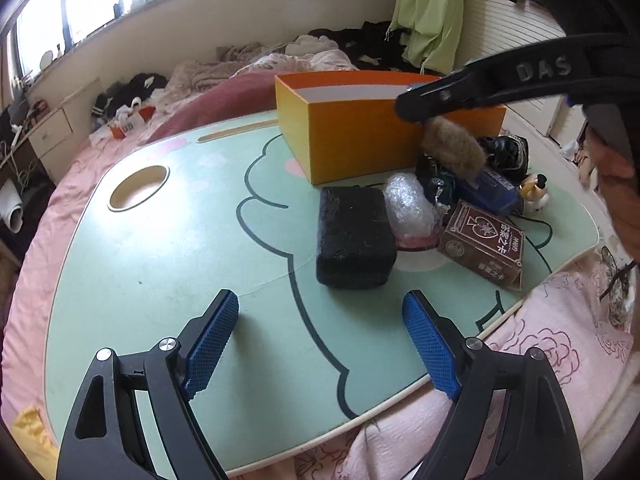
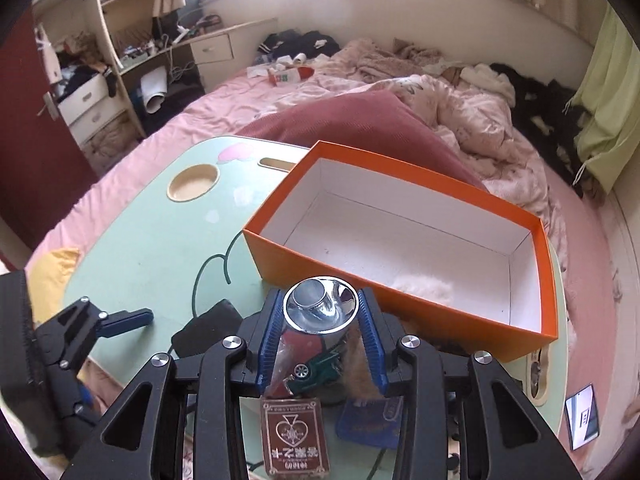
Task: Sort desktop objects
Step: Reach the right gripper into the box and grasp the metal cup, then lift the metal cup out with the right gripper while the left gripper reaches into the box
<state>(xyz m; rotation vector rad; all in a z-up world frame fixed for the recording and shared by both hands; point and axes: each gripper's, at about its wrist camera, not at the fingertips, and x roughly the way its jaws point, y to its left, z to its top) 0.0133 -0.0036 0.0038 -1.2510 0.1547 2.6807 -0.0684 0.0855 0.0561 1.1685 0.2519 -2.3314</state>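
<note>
An open orange box (image 2: 320, 274) with a white inside stands at the back of the green lap table (image 1: 180, 240); a white fluffy bit (image 2: 424, 286) lies in it. My right gripper (image 2: 321, 298) is shut on a shiny silver metal cup (image 2: 320, 316), held just in front of the box's near wall. Below it lie a brown card box (image 2: 294, 436), a green toy car (image 2: 316, 372) and a blue pouch (image 2: 368, 420). My left gripper (image 1: 320, 344) hangs open over the table, a short way before a black block (image 1: 354, 236). Nothing is between its pads.
Beside the black block sit a bubble-wrap bundle (image 1: 408, 204), a brown furry item (image 1: 452, 148) and a small bottle (image 1: 536, 192). The table has a round cup hole (image 1: 140, 188) at the left. Pink bedding (image 1: 540, 340) surrounds it. A phone (image 2: 582, 416) lies at the right.
</note>
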